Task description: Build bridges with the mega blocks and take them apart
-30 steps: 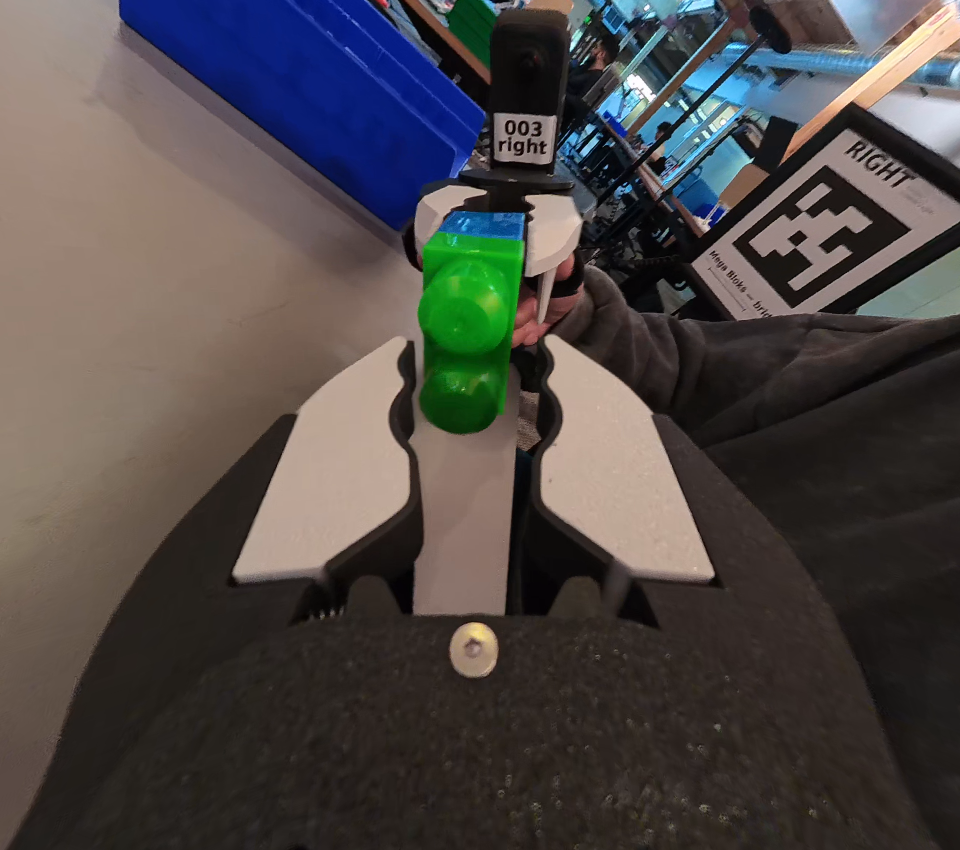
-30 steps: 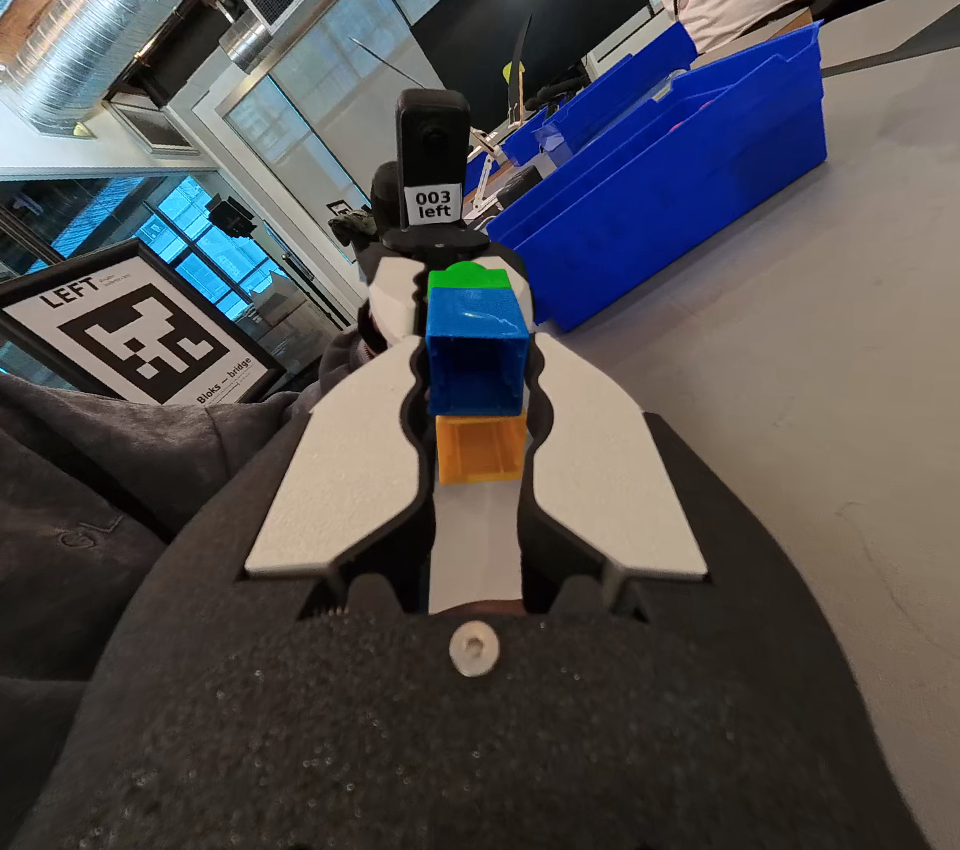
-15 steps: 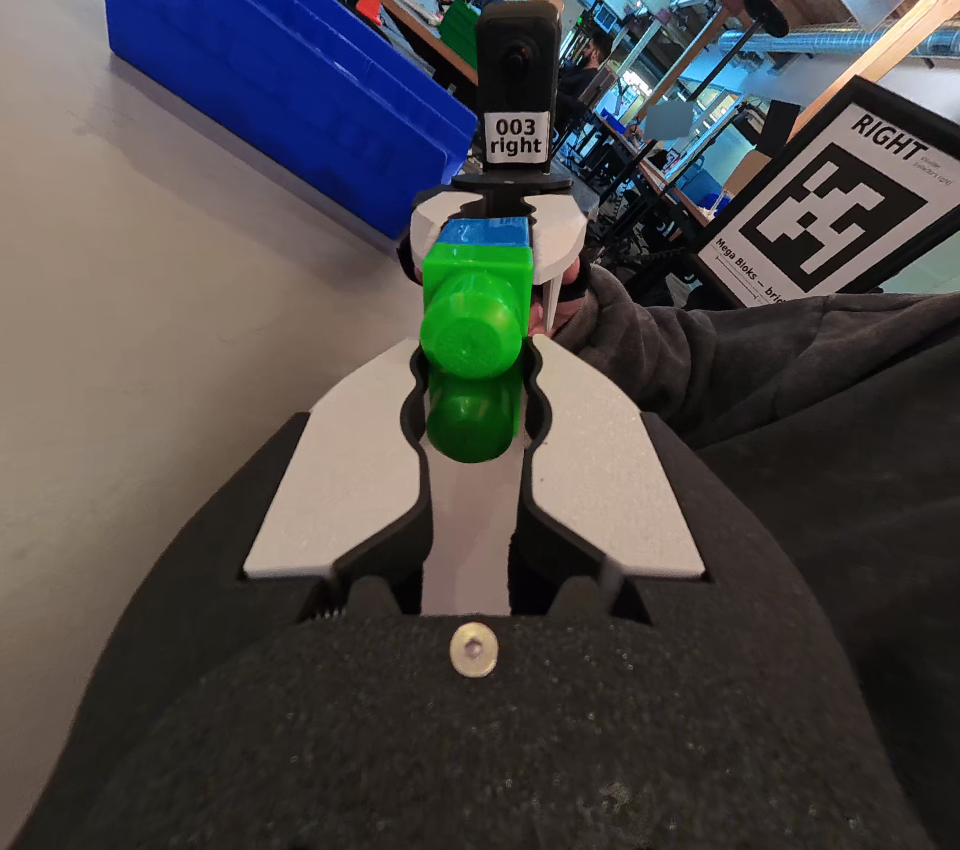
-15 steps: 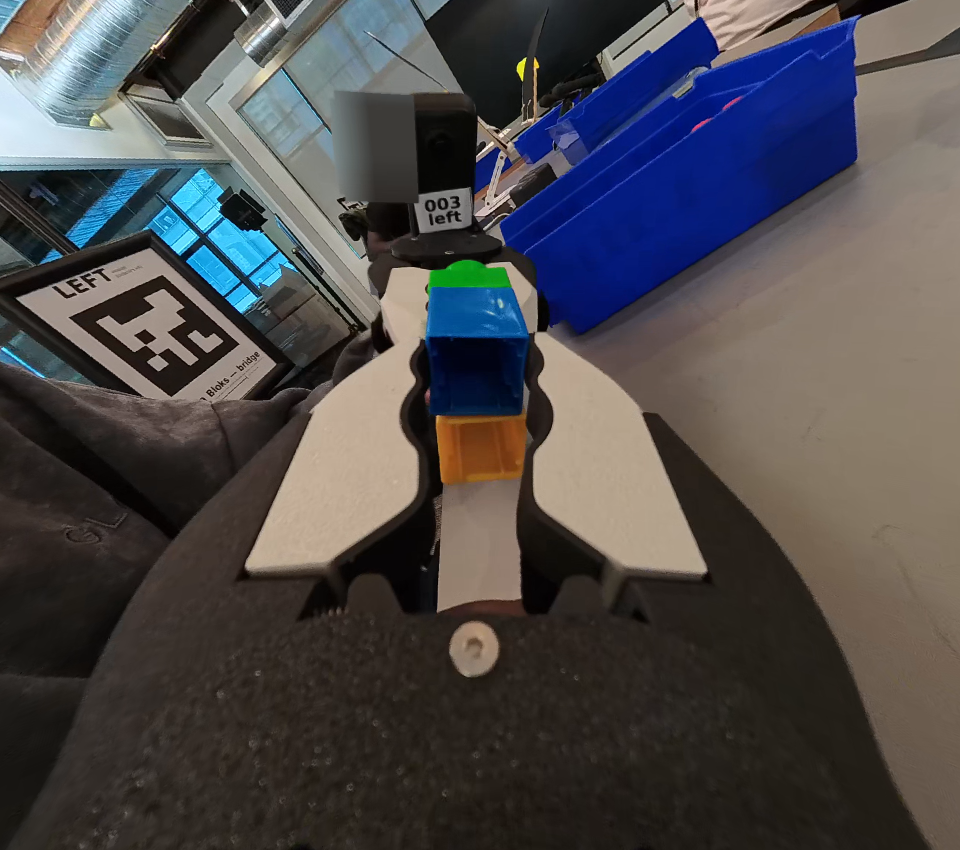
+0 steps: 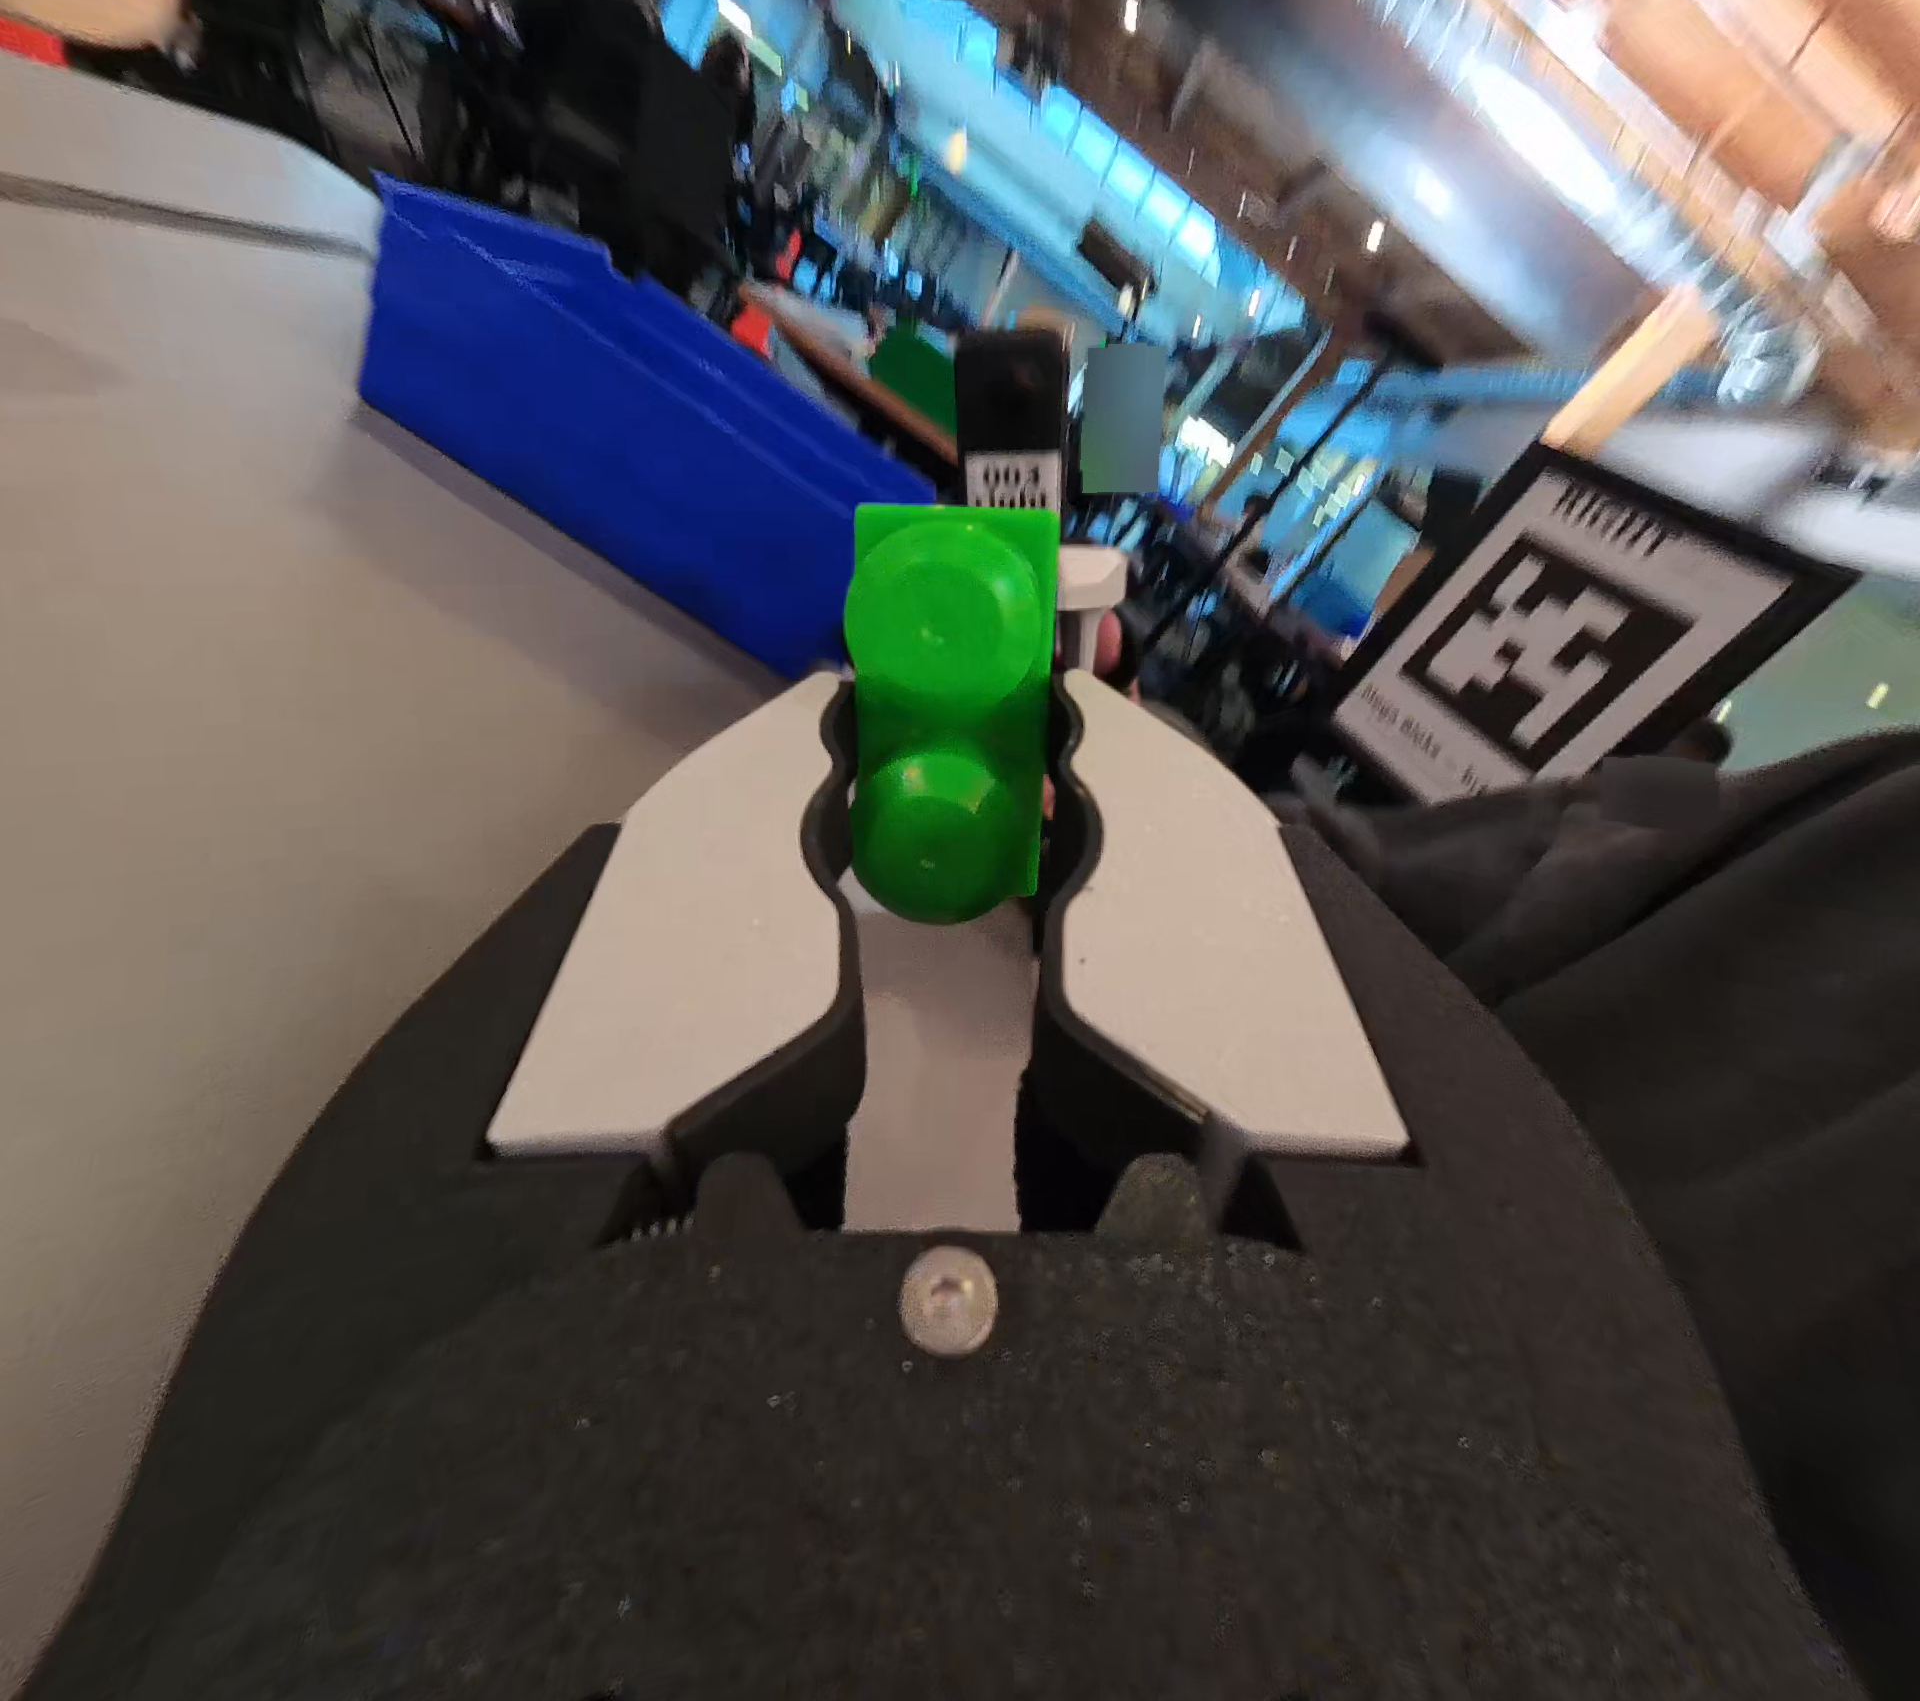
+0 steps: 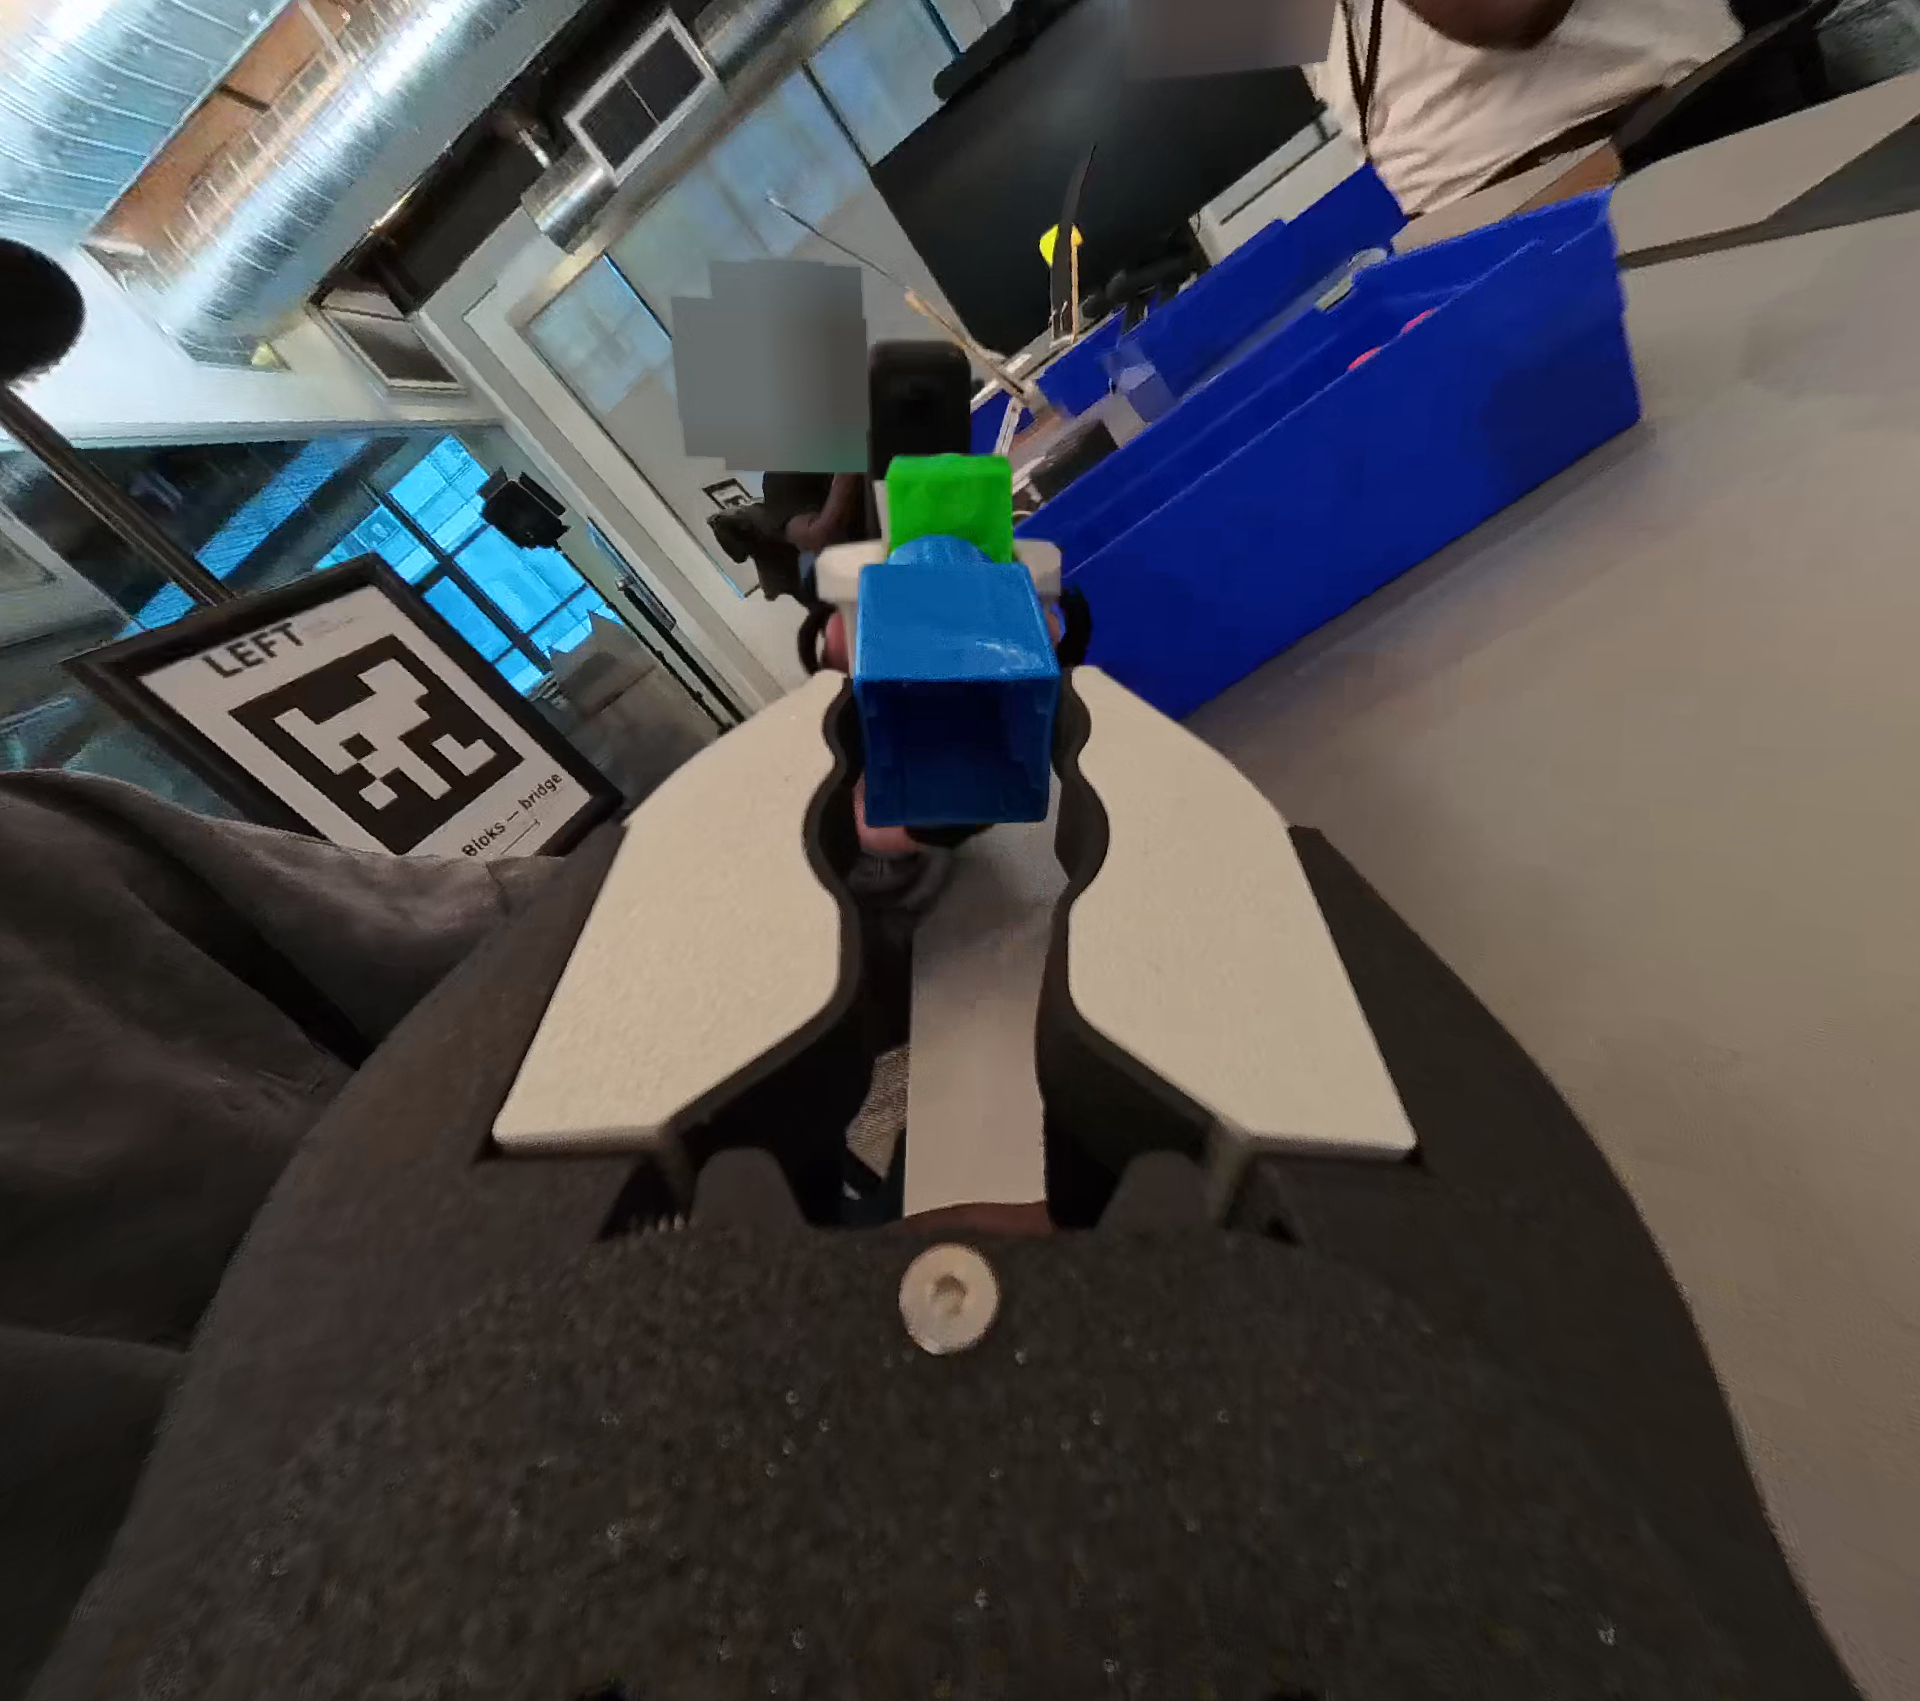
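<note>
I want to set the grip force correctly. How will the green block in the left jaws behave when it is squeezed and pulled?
The green block looks like rigid moulded plastic, so it probably will not bend. Its glossy surface may be slippery. It is probably hollow like the blue block, so likely light.

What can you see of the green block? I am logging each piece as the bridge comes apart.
The green block is bright, glossy plastic with two round studs in a row on one face, pointing at the left wrist camera. It is clamped between the left gripper, off the table. From the right wrist view its far end shows behind the blue block held by the right gripper; a blue stud shows between them, so they look parted.
</note>
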A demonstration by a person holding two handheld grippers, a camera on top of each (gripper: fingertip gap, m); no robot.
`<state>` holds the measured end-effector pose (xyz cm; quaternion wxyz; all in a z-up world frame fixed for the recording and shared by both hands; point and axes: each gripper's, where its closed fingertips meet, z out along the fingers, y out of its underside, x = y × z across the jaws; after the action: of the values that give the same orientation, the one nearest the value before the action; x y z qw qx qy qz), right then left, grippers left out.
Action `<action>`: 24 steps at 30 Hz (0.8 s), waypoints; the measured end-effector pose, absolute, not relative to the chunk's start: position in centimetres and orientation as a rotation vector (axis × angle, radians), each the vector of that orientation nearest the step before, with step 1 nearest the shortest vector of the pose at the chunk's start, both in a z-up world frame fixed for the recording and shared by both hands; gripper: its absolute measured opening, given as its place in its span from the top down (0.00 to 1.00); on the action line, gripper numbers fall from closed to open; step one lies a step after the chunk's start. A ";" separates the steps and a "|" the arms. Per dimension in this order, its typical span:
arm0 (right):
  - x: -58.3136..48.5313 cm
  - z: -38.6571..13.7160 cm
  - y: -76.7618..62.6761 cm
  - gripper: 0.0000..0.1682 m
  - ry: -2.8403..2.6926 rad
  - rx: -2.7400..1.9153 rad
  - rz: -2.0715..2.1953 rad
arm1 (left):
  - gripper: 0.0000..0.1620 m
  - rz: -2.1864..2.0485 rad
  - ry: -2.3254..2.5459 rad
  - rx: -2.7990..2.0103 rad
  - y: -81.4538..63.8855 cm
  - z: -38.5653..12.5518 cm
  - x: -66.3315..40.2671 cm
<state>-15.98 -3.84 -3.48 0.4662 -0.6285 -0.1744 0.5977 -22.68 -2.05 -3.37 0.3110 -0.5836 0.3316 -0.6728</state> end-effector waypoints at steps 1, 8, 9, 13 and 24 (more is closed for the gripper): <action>-15.2 -3.6 -3.8 0.79 -0.441 -1.559 1.424 | 0.79 -1.796 0.827 -1.535 -1.0 -3.1 -23.7; -11.0 0.5 -4.6 0.79 -0.488 -1.565 1.134 | 0.79 -1.643 0.804 -1.606 1.0 -5.2 -24.8; -9.2 1.8 -4.5 0.79 -0.461 -1.556 1.069 | 0.79 -1.614 0.835 -1.625 0.6 -5.7 -24.4; 2.2 3.5 -2.8 0.79 -0.221 -1.676 0.697 | 0.79 -1.599 0.916 -1.640 -0.8 -6.5 -23.0; 21.4 -11.8 -4.0 0.79 0.160 -2.361 -0.141 | 0.79 -1.562 1.072 -1.692 -2.5 -8.2 -20.5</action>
<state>21.43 -3.98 -11.78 0.3760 -0.9229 0.0625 -0.0550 -20.48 -2.45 -8.15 0.2964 -0.6361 0.4032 -0.5874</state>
